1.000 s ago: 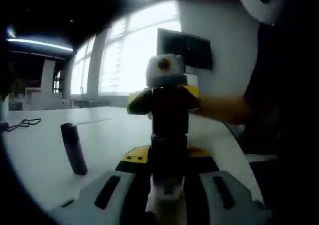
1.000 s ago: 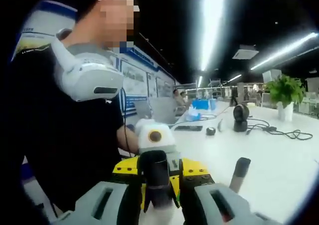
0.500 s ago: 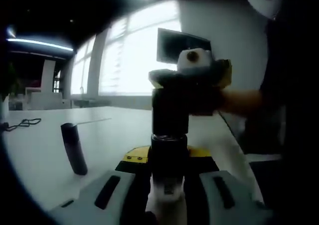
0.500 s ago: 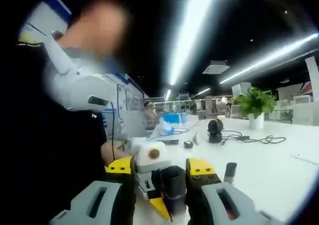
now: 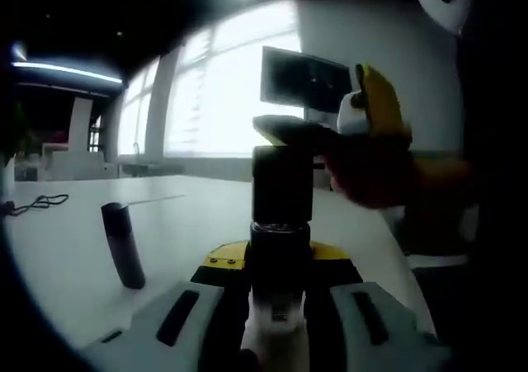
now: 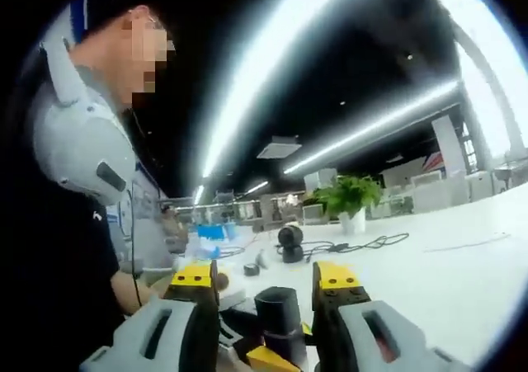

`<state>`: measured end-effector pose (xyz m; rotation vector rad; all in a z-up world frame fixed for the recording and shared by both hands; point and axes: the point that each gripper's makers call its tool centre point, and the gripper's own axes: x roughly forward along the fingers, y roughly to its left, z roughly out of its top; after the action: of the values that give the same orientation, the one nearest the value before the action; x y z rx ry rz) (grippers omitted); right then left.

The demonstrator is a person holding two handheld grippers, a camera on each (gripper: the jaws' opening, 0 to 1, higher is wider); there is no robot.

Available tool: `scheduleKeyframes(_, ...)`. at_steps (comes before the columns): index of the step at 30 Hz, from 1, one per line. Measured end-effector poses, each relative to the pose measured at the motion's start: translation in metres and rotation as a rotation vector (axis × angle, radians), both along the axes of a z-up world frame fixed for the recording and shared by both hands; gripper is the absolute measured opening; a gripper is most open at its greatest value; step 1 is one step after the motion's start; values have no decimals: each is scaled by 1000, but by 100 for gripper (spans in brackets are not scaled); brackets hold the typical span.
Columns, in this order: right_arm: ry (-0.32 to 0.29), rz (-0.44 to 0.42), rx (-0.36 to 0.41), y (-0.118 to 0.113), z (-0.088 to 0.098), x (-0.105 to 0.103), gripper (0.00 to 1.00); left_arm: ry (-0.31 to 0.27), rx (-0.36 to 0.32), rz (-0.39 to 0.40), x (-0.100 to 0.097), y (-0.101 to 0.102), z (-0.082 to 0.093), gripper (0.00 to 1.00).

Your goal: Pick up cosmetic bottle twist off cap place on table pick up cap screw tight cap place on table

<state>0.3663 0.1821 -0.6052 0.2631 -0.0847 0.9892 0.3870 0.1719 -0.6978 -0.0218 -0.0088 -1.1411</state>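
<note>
In the left gripper view the cosmetic bottle (image 5: 278, 318) stands upright between my left gripper's (image 5: 279, 265) jaws, which are shut on its pale body. Its dark cap (image 5: 282, 186) rises above them. My right gripper (image 5: 367, 112) reaches in from the right, rolled on its side, with a dark finger over the cap's top. In the right gripper view the cap (image 6: 280, 310) sits between the yellow-tipped jaws of my right gripper (image 6: 268, 285), which are closed on it. Part of the left gripper (image 6: 266, 360) shows just below.
A dark tube (image 5: 122, 244) stands on the white table (image 5: 190, 223) to the left, with a black cable (image 5: 37, 203) beyond it. A monitor (image 5: 305, 79) is behind. A plant (image 6: 346, 203), a small round camera (image 6: 290, 242) and the person (image 6: 66, 223) are nearby.
My right gripper has rolled around the cap, its yellow side swinging up and to the right. The right gripper view tilted upward. The left gripper and bottle stayed still.
</note>
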Motion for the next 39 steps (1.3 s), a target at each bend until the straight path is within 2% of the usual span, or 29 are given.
scheduleKeyframes(2, -25, -49, -15, -3, 2, -1, 37, -2, 1, 0, 0, 0, 0, 14)
scheduleKeyframes(5, -21, -103, -9, -8, 5, -2, 37, -2, 1, 1, 0, 0, 0, 14)
scheduleKeyframes(7, -12, -142, -34, -15, 1, -1, 37, -4, 1, 0, 0, 0, 0, 14)
scheduleKeyframes(16, 21, -184, -33, -22, -6, -8, 36, -8, 2, 5, 1, 1, 0, 14)
scheduleKeyframes(27, 51, -171, 5, -18, -10, -7, 36, -31, 17, -2, -1, 1, 1, 15)
scheduleKeyframes(34, 76, -170, -26, -15, -21, -4, 36, -27, 15, 3, 0, 1, 1, 15)
scheduleKeyframes(35, 75, -164, -22, -14, -22, -5, 36, -30, 16, 1, 0, 1, 1, 15)
scheduleKeyframes(37, 105, -127, 54, -9, -16, -8, 36, -35, 20, 0, 0, 1, 1, 15)
scheduleKeyframes(39, 104, -135, 43, -9, -17, -5, 36, -46, 25, -4, -1, 1, 2, 15)
